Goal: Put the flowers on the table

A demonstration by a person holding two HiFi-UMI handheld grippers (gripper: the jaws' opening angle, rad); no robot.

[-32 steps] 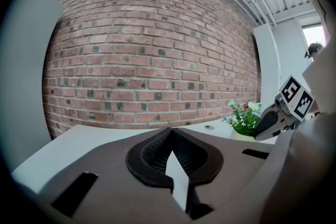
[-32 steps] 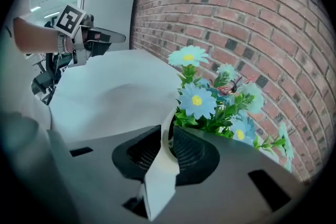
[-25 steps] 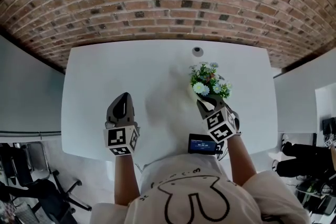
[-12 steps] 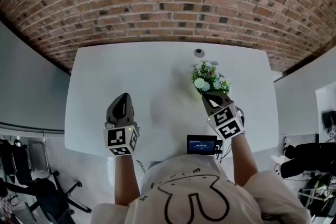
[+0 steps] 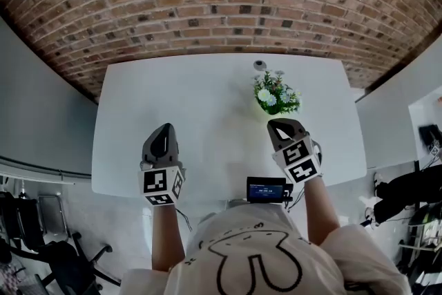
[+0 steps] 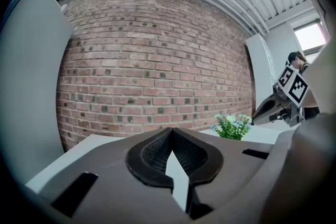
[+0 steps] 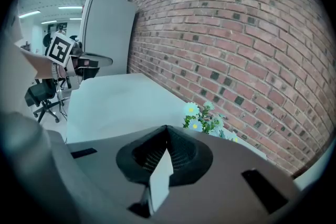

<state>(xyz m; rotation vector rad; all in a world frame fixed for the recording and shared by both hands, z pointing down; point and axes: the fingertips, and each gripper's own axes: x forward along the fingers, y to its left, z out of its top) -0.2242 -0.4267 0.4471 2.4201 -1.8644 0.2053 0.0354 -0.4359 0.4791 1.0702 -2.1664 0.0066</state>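
Observation:
A small bunch of pale blue and white flowers (image 5: 275, 94) with green leaves stands upright on the white table (image 5: 193, 93), toward its far right. My right gripper (image 5: 280, 123) hovers just short of the flowers, apart from them, with its jaws shut on nothing. In the right gripper view the flowers (image 7: 205, 119) show beyond the closed tips (image 7: 167, 128). My left gripper (image 5: 163, 126) hangs over the table's near left, shut and holding nothing (image 6: 170, 131). The left gripper view catches the flowers (image 6: 231, 127) off to the right.
A small round fitting (image 5: 260, 65) sits in the table near the far edge, behind the flowers. A black device with a lit screen (image 5: 266, 188) rests at the near edge. A brick wall (image 5: 221, 3) runs behind the table. Office chairs (image 5: 48, 252) stand lower left.
My right gripper, which was up against the flowers, has drawn back toward the person; the flowers now stand alone. The left gripper has barely moved.

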